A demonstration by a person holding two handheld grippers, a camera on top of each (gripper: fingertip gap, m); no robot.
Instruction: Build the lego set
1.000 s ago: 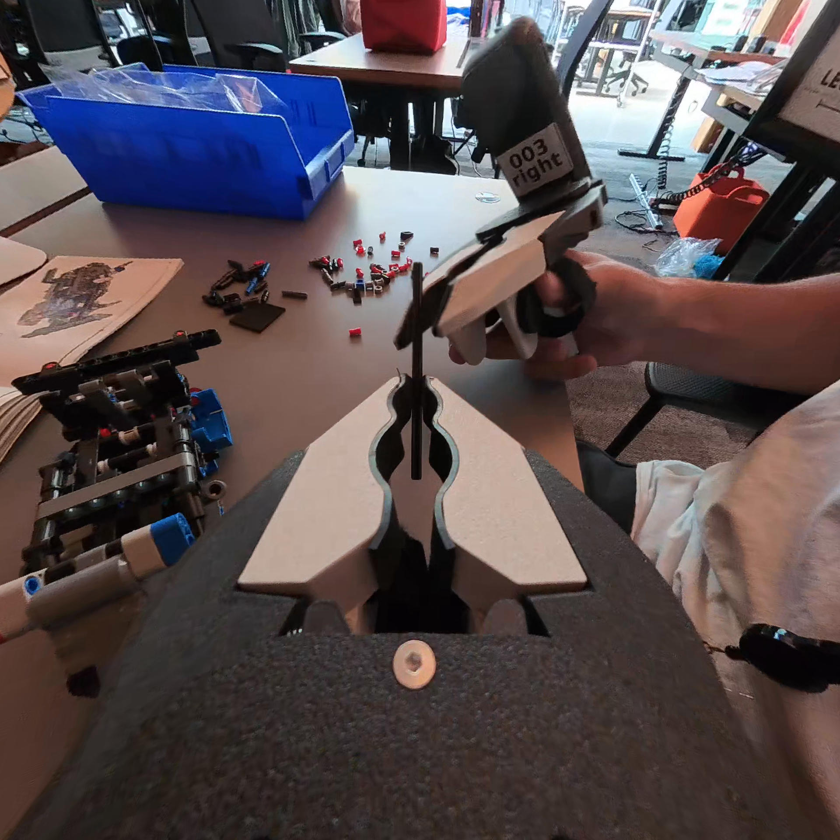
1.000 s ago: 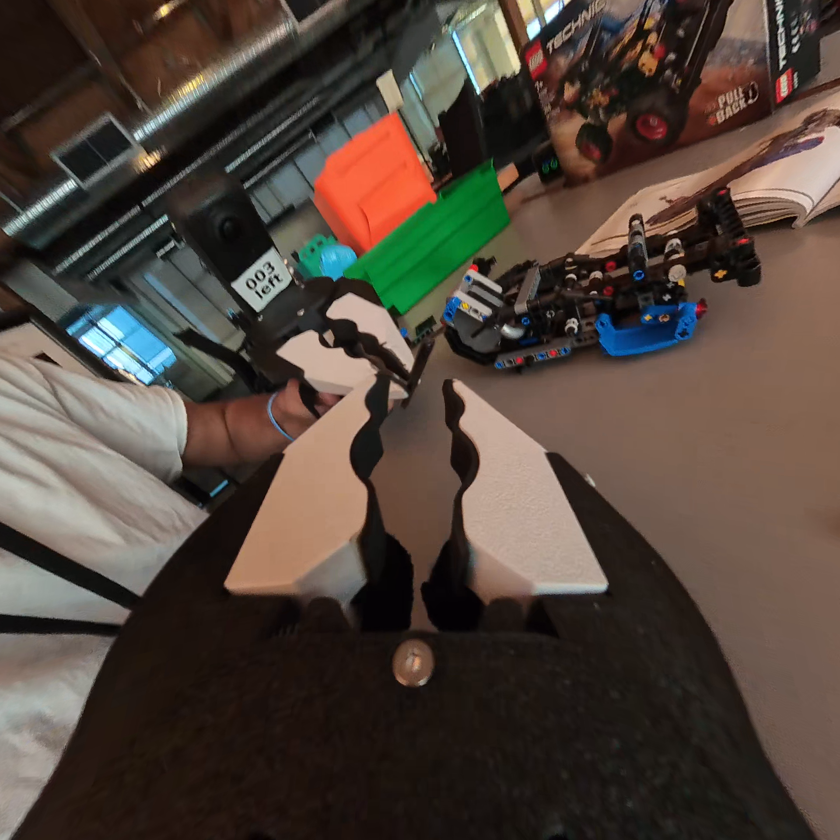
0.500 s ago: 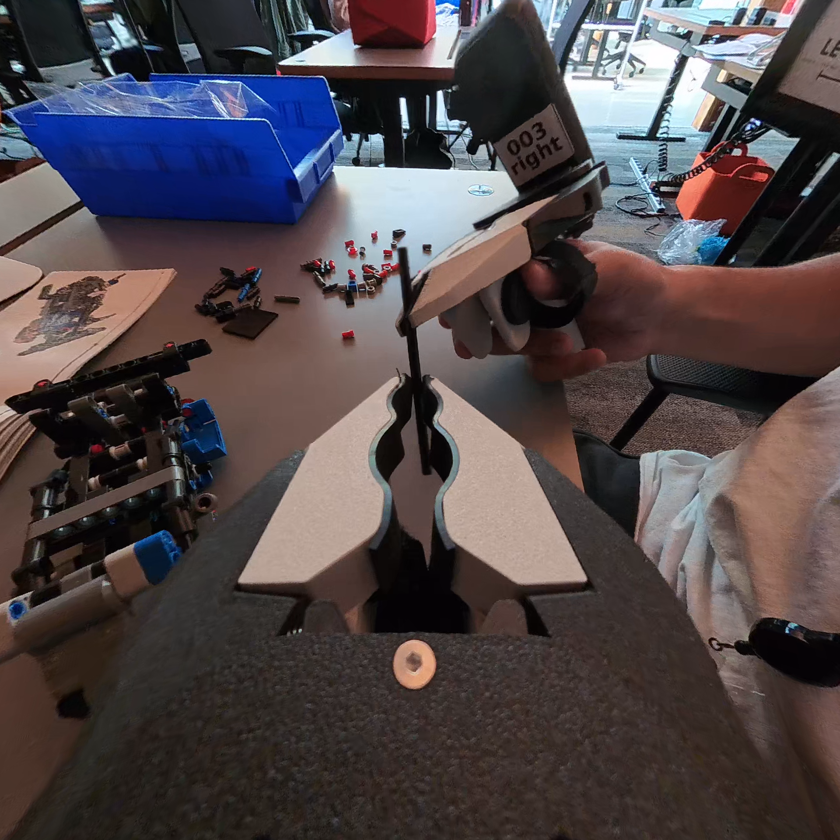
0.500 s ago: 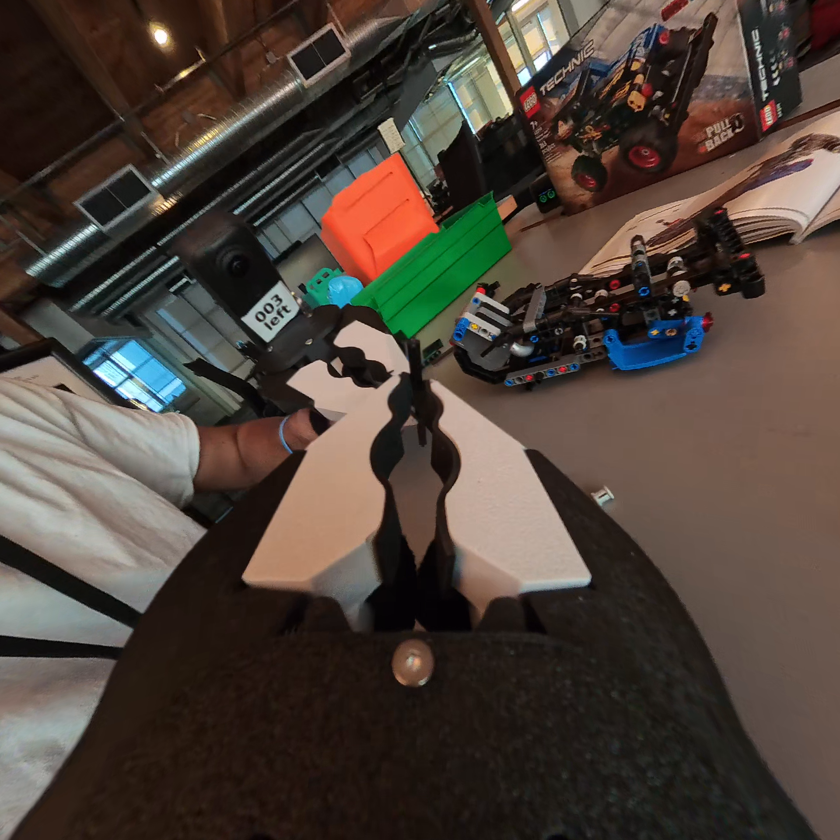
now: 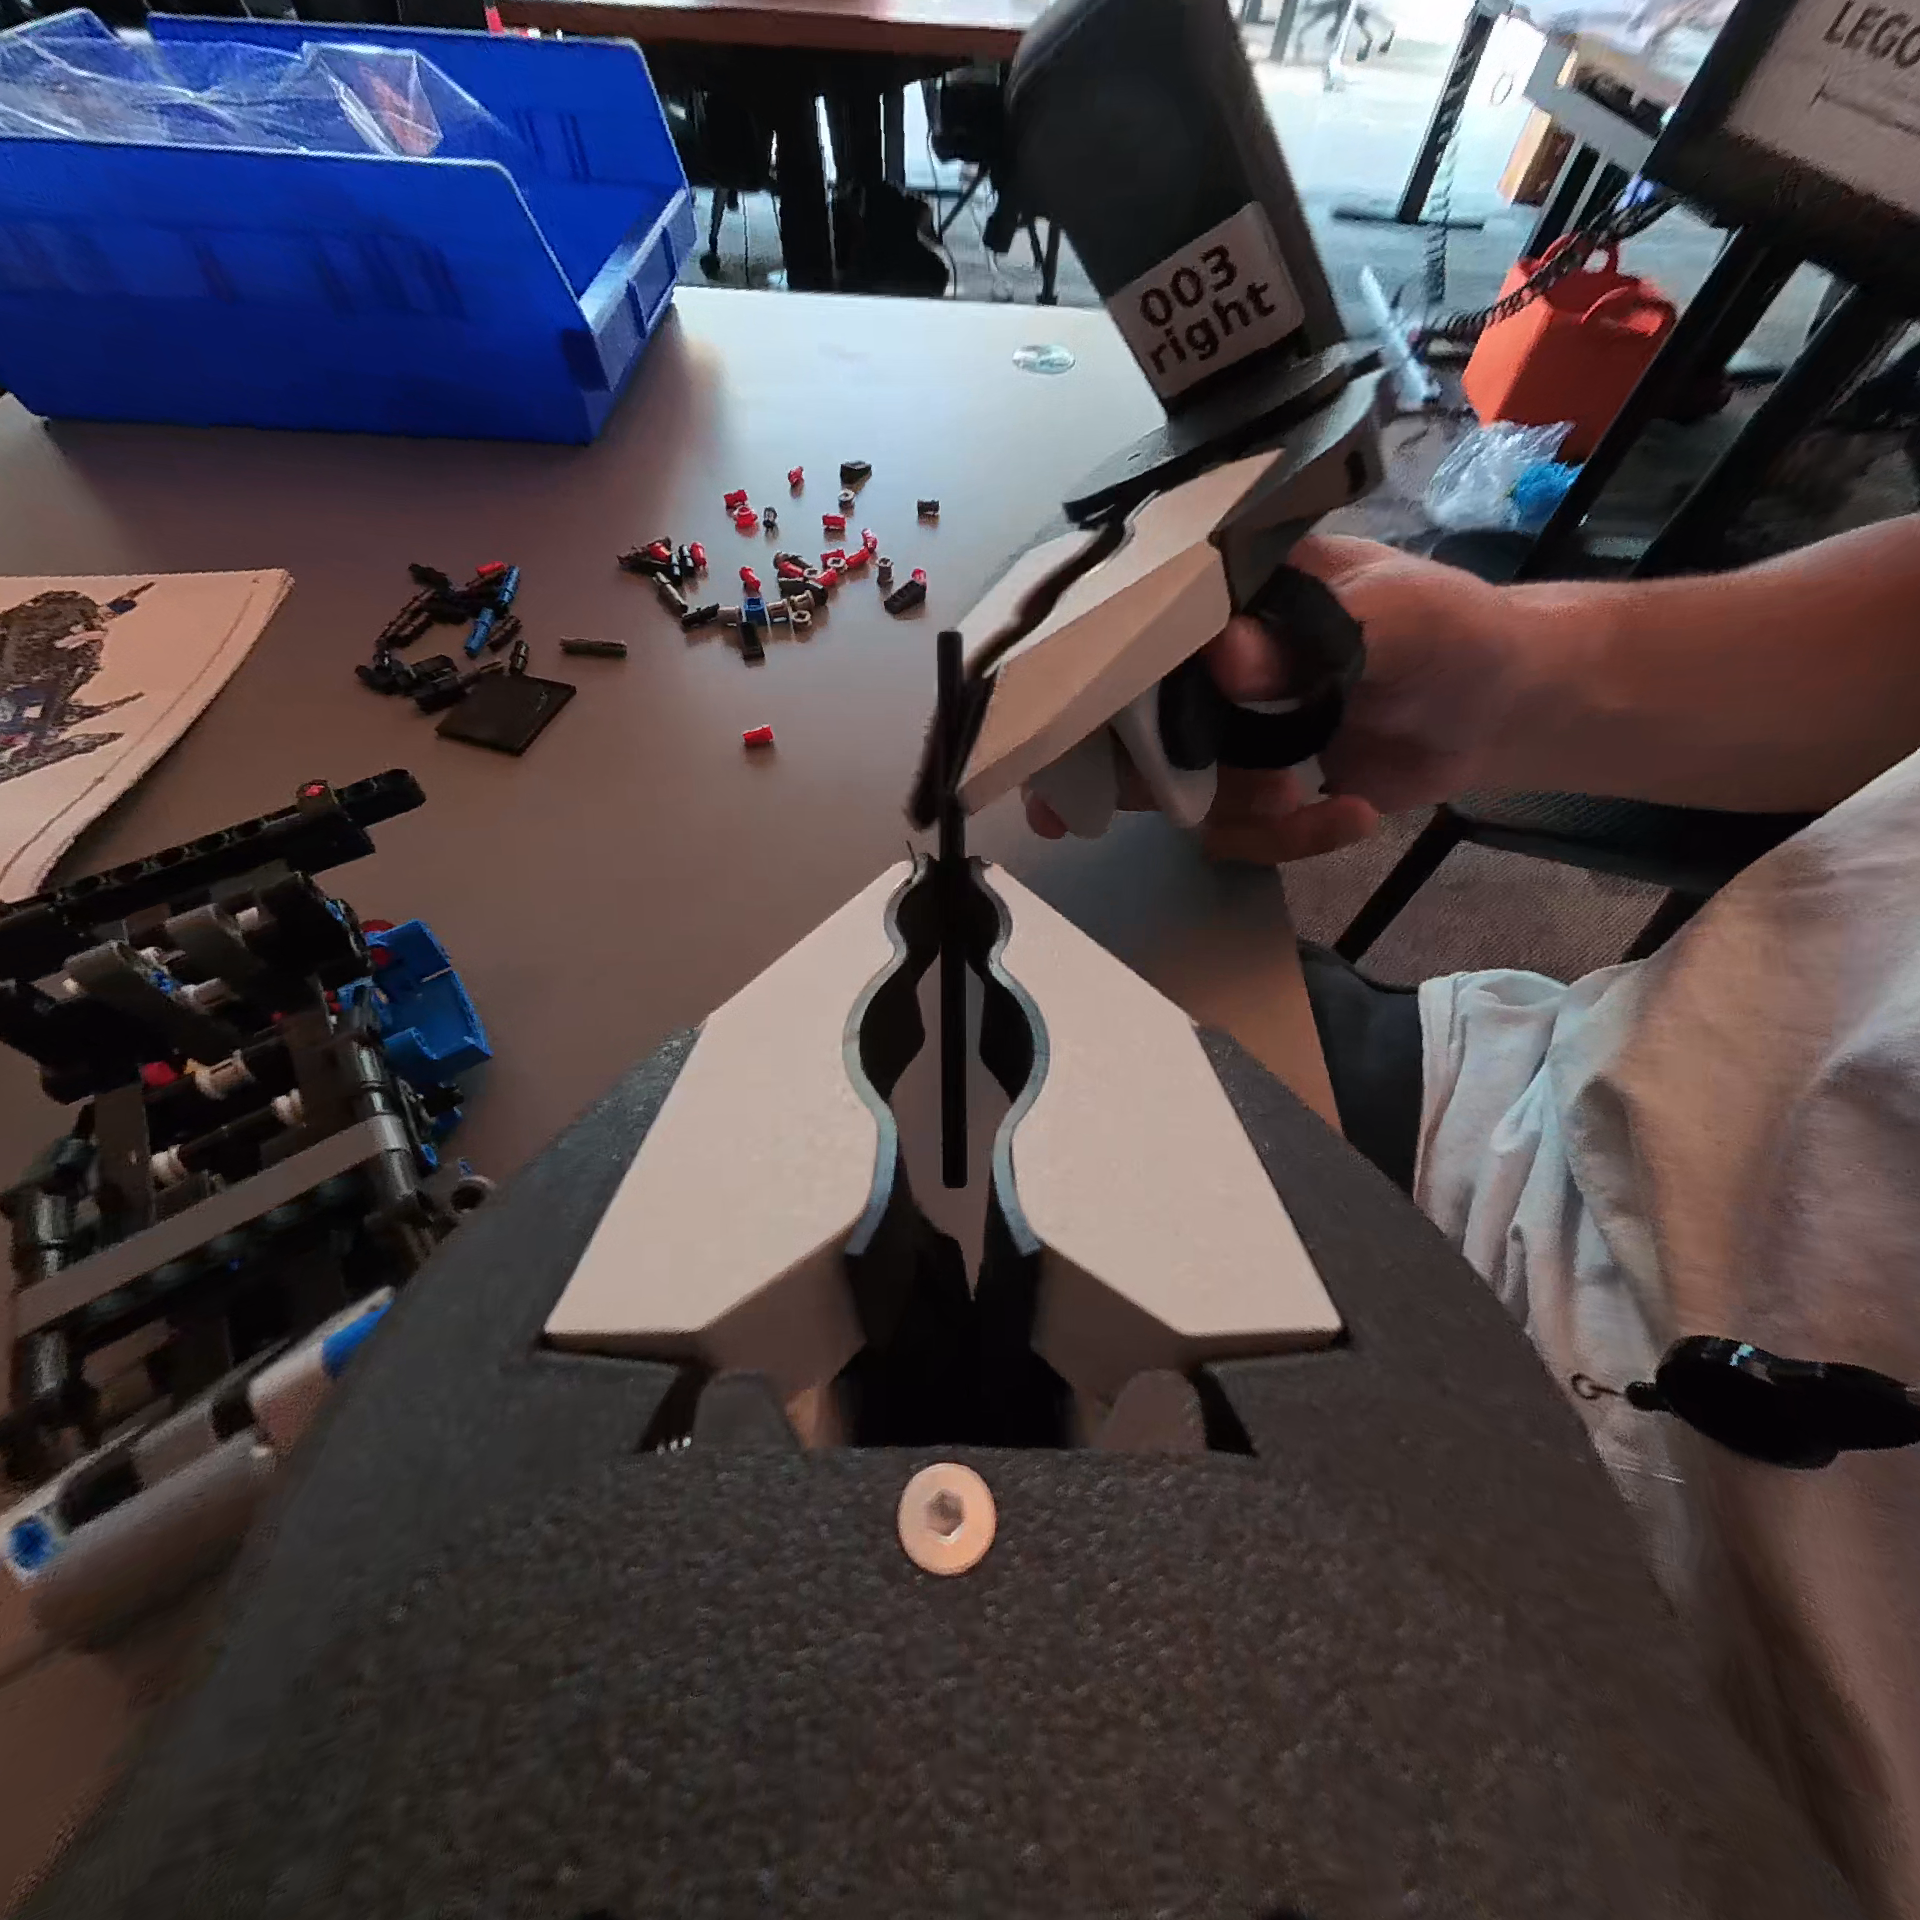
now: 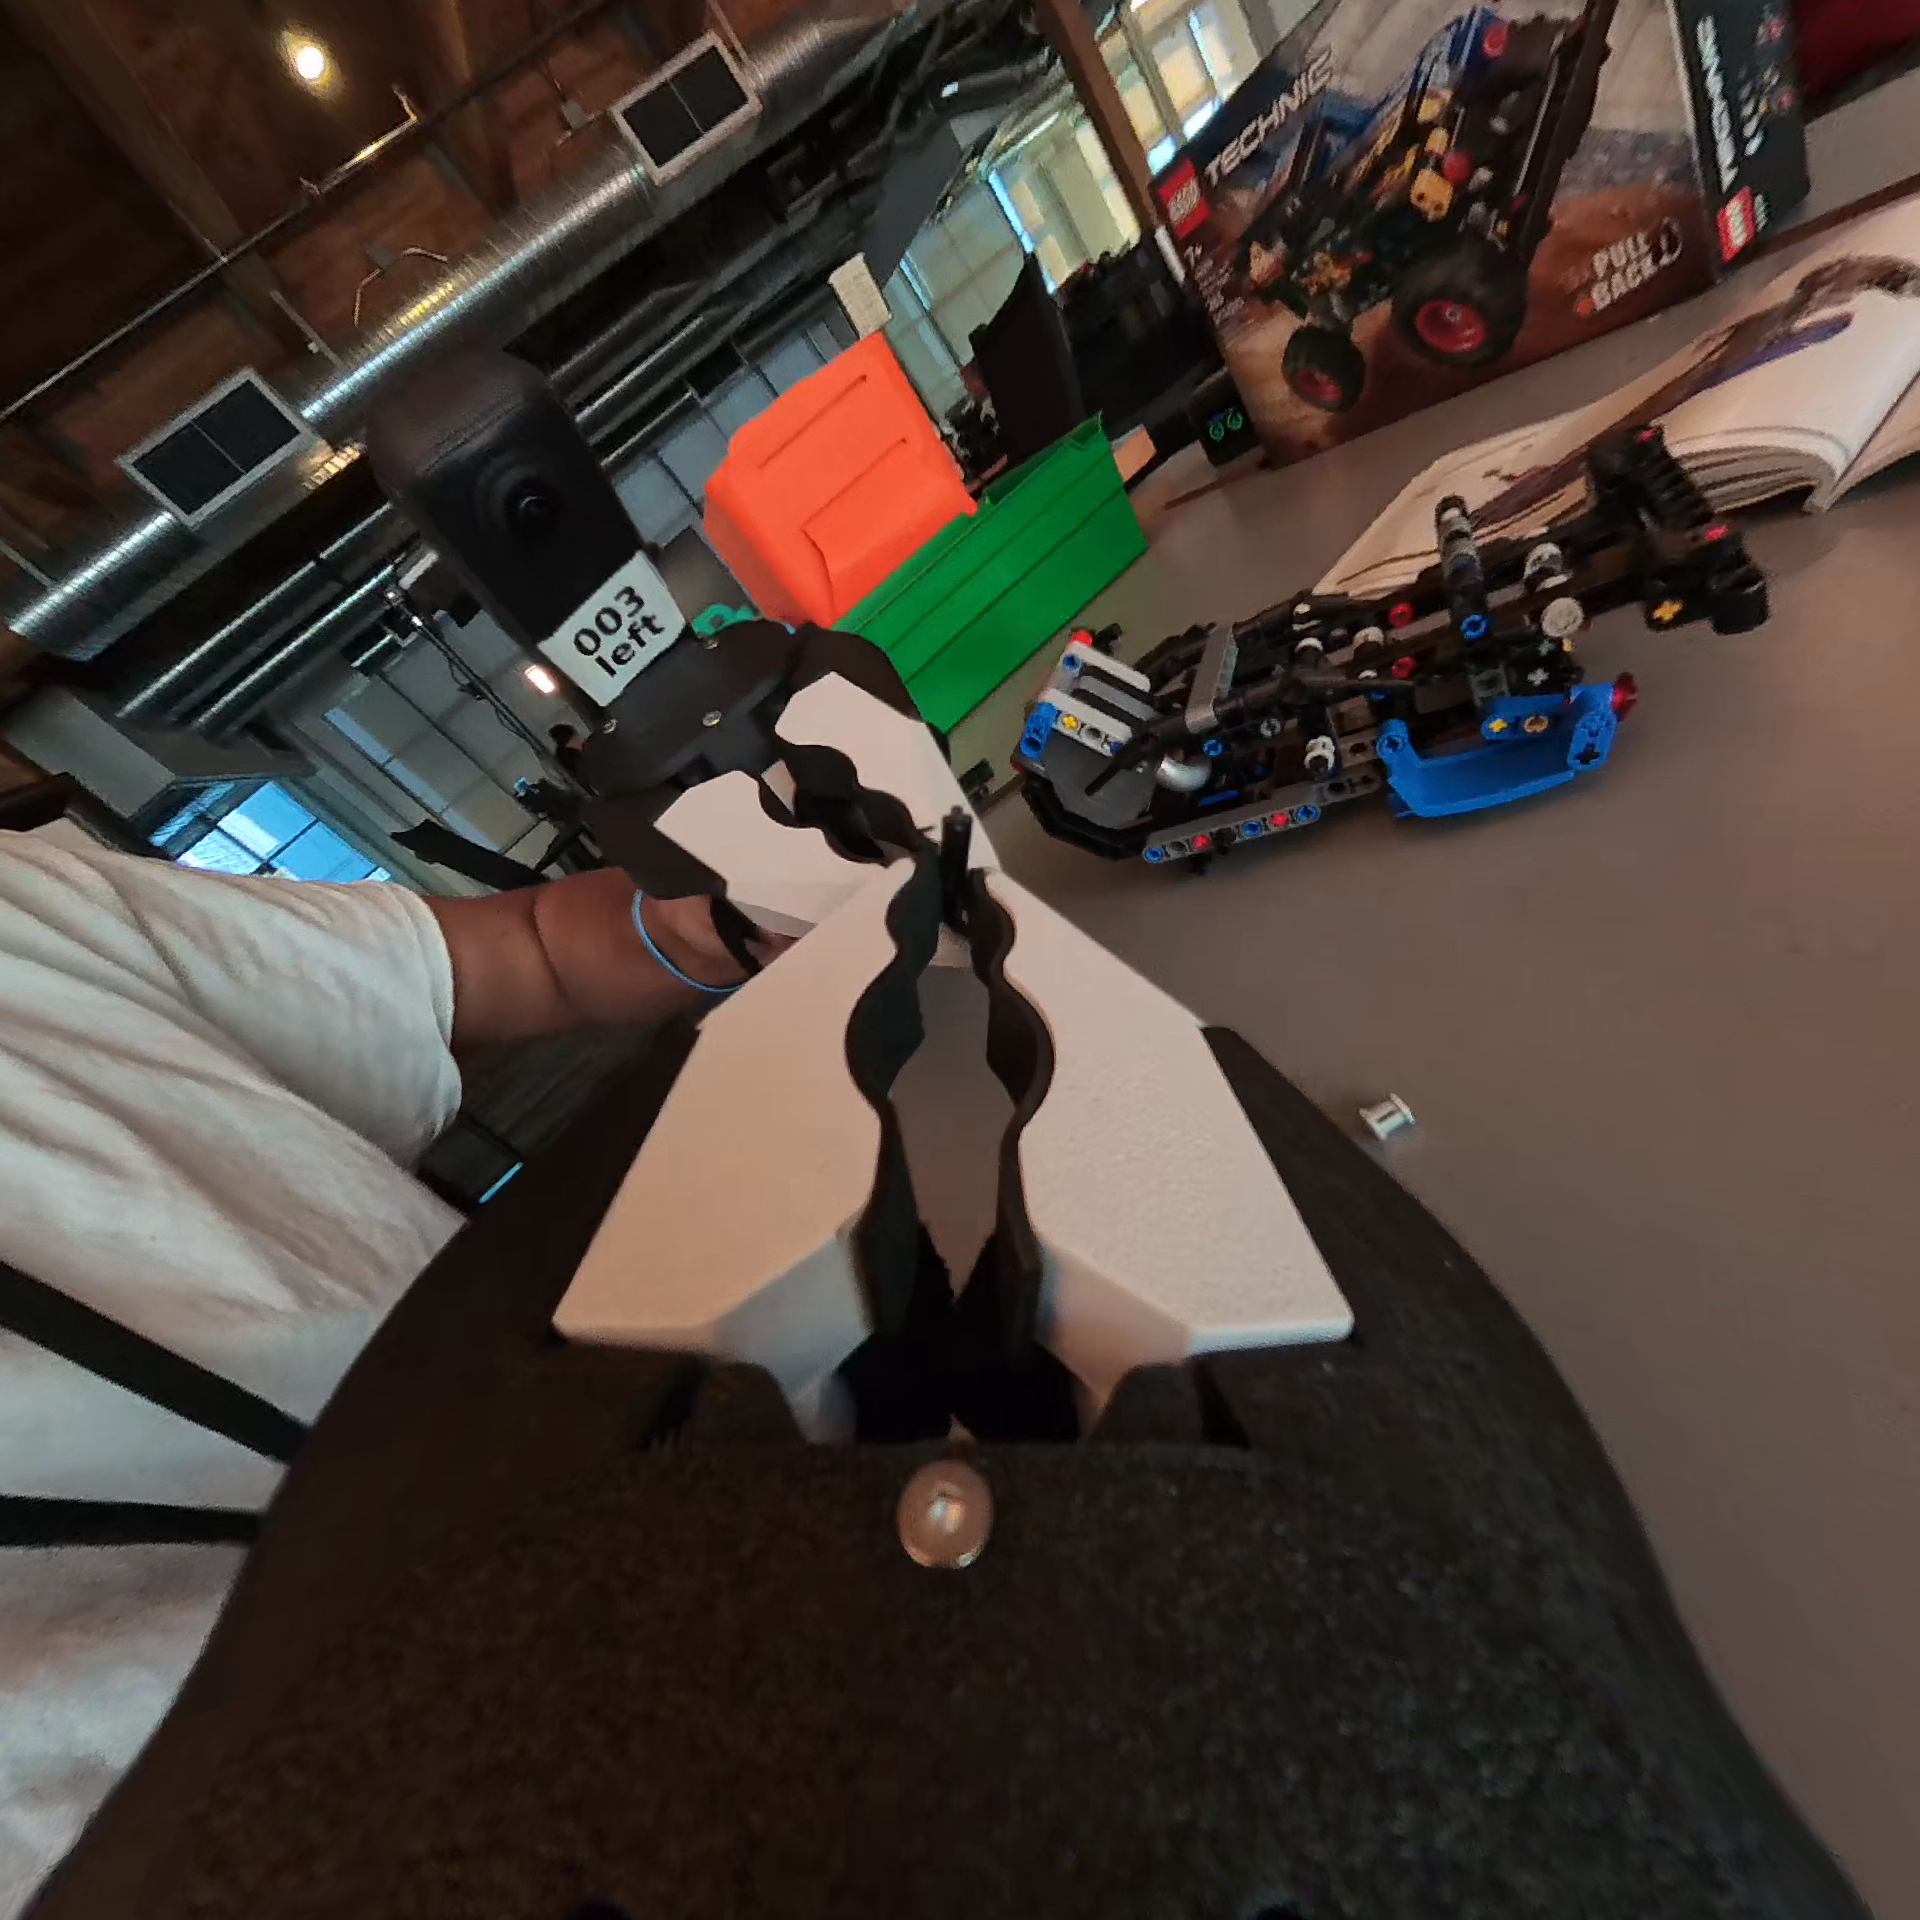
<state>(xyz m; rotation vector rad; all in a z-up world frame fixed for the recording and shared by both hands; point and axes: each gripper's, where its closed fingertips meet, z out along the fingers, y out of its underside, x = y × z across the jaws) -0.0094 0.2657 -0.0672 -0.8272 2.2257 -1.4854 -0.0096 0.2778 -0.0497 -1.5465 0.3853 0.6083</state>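
A long thin black axle [image 5: 950,1039] stands upright between my two grippers. My left gripper [image 5: 948,875] is shut on it near its middle, and the lower end shows between the fingers. My right gripper [image 5: 940,795] comes in from the right and is shut on the axle's upper part. In the right wrist view the right gripper [image 6: 951,896] pinches the axle [image 6: 954,836], with the left gripper [image 6: 909,836] just behind it. The half-built black and blue Lego chassis [image 5: 208,1039] lies on the table at left, also seen in the right wrist view [image 6: 1403,707].
Loose red and black pieces [image 5: 790,582] and a flat black plate [image 5: 506,712] lie mid-table. A blue bin [image 5: 312,260] stands behind, the instruction booklet [image 5: 104,675] at left. The set's box [image 6: 1455,208], green bin [image 6: 987,592] and a small grey bush [image 6: 1387,1117] show too. My two grippers' fingertips are within a few centimetres of each other. It is some 9 cm from my left tips to the small grey bush [image 6: 1387,1117].
My right gripper was open beside the axle one second ago; it has closed on the axle's upper part. My left gripper keeps its hold on it. Both grippers shifted slightly.
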